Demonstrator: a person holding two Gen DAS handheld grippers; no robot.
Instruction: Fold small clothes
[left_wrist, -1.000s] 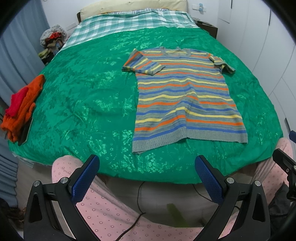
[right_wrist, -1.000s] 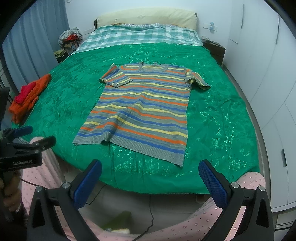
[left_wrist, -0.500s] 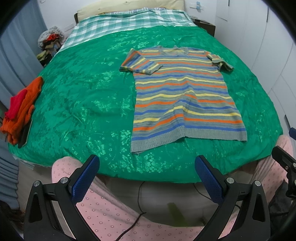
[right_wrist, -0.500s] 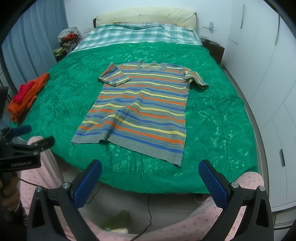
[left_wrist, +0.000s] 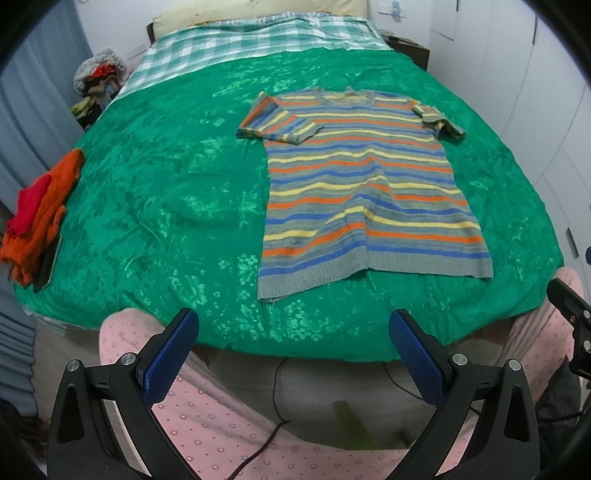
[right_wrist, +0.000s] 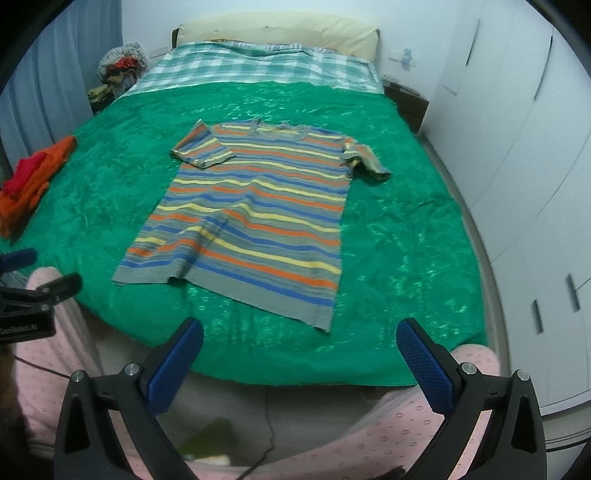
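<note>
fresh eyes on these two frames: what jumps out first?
The striped short-sleeved top lying spread flat on the shiny green bedspread, hem toward the cameras. Next, the orange and red clothes pile at the bed's left edge. Low in each view, the left gripper and right gripper hang open, short of the bed, holding nothing.

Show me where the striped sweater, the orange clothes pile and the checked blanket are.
striped sweater (left_wrist: 364, 192), left wrist view, middle of its body.
orange clothes pile (left_wrist: 40, 218), left wrist view, centre of the pile.
checked blanket (right_wrist: 258, 70), right wrist view, its middle.
</note>
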